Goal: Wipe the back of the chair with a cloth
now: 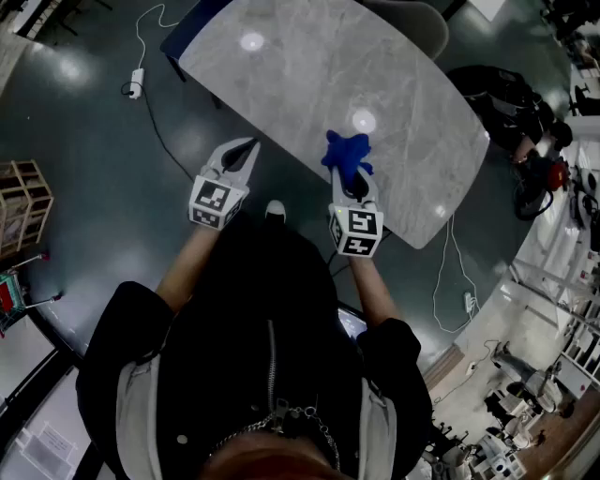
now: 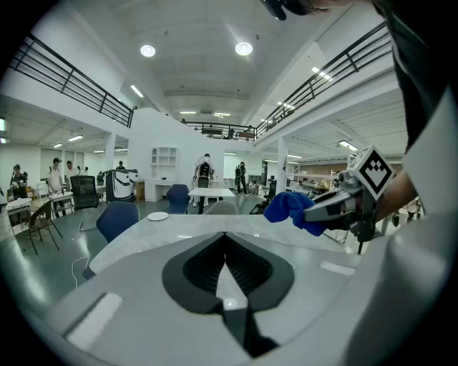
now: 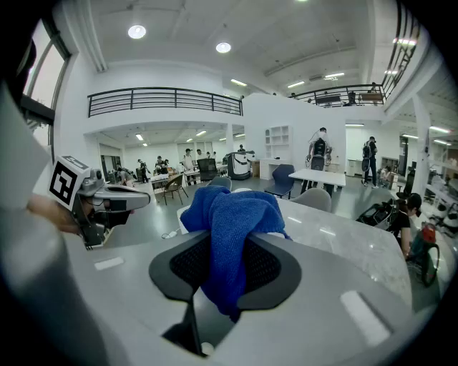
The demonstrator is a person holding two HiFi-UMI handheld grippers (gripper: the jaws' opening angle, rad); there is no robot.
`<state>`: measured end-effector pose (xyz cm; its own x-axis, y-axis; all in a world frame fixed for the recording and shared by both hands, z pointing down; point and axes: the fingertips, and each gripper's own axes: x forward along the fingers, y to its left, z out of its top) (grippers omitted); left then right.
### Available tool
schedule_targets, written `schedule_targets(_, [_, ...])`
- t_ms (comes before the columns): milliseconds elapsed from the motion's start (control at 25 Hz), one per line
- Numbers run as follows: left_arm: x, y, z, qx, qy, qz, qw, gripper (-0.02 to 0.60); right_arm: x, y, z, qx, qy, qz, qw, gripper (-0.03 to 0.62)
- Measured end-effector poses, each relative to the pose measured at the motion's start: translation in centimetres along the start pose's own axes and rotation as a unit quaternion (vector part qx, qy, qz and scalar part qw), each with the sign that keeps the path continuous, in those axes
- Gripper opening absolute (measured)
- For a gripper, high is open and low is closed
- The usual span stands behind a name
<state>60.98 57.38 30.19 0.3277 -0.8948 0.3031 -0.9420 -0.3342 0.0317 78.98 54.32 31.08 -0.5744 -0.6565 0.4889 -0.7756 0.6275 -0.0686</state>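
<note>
Left gripper (image 1: 246, 150): jaws closed tip to tip, nothing between them, just beside the table (image 1: 281, 75). Right gripper (image 1: 353, 186): clamped on the blue cloth (image 1: 344, 155), which bunches over the jaws and buries the tips. Grey chair (image 1: 417, 23) is partly hidden behind the table.

Blue cloth (image 1: 345, 156), grey marbled table (image 1: 281, 84), dark teal floor (image 1: 84, 131), black jacket (image 1: 253, 309).

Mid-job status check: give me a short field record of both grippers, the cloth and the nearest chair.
left gripper: jaws together, nothing between them, beside the table edge
right gripper: jaws shut on the cloth, above the table
cloth: blue, bunched, hanging through the jaws
chair: grey, at the table's far end, not touched
wiping: not begun
</note>
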Motion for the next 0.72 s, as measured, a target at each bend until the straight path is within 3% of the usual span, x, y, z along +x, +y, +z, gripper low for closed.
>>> schedule_targets(320, [0.2, -0.2, -0.6, -0.005, 0.012, 0.013, 0.9998, 0.008, 0.5, -0.1, 0.3, 0.007, -0.002, 0.016, 1.000, 0.104])
schedule_targets(520, [0.0, -0.2, -0.3, -0.005, 0.011, 0.026, 0.9996, 0.008, 0.6, 0.0, 1.4, 0.027, -0.028, 0.033, 0.999, 0.106])
schedule_targets(720, [-0.4, 0.5, 0.0, -0.011, 0.008, 0.039, 0.9991, 0.008, 1.7, 1.3, 1.9, 0.014, -0.022, 0.059, 0.998, 0.107])
